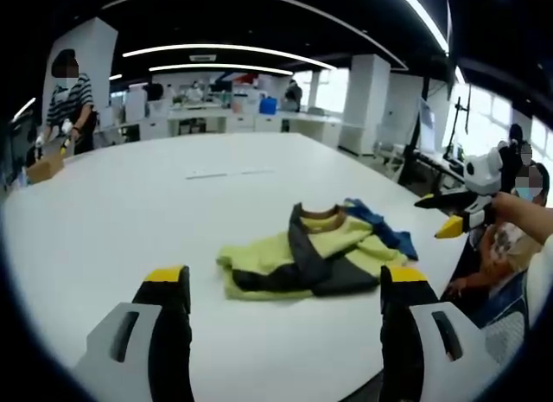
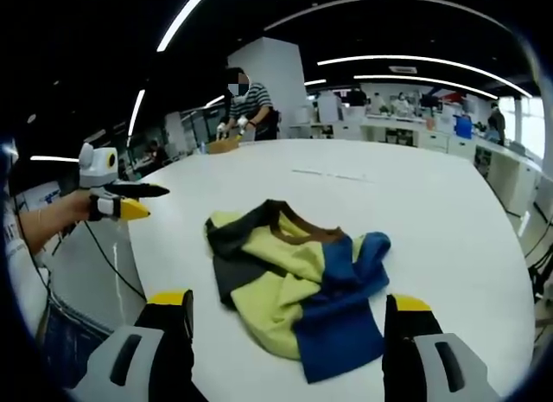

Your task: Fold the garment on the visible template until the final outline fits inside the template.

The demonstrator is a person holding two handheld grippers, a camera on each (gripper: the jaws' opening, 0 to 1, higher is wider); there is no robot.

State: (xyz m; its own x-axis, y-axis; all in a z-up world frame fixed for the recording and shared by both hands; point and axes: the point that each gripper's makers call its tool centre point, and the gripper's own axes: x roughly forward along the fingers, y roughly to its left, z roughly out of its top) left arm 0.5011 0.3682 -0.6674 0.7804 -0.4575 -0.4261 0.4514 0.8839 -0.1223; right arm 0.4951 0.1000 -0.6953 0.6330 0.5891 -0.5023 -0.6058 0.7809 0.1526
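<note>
Lying crumpled on the white table (image 1: 130, 212), the garment (image 1: 315, 255) — yellow, dark grey and blue — sits just past the left gripper (image 1: 285, 290) toward one o'clock. Its jaws stand wide apart, holding nothing. The right gripper (image 2: 289, 311) is spread equally wide and empty — garment (image 2: 294, 281) at twelve o'clock, between its tips.

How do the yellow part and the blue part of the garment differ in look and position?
In the right gripper view, the yellow part is pale and lies in the middle of the garment, while the blue part is dark and lies along one edge. The yellow part looks larger than the blue part. Both are crumpled and rest on the white table.
</note>
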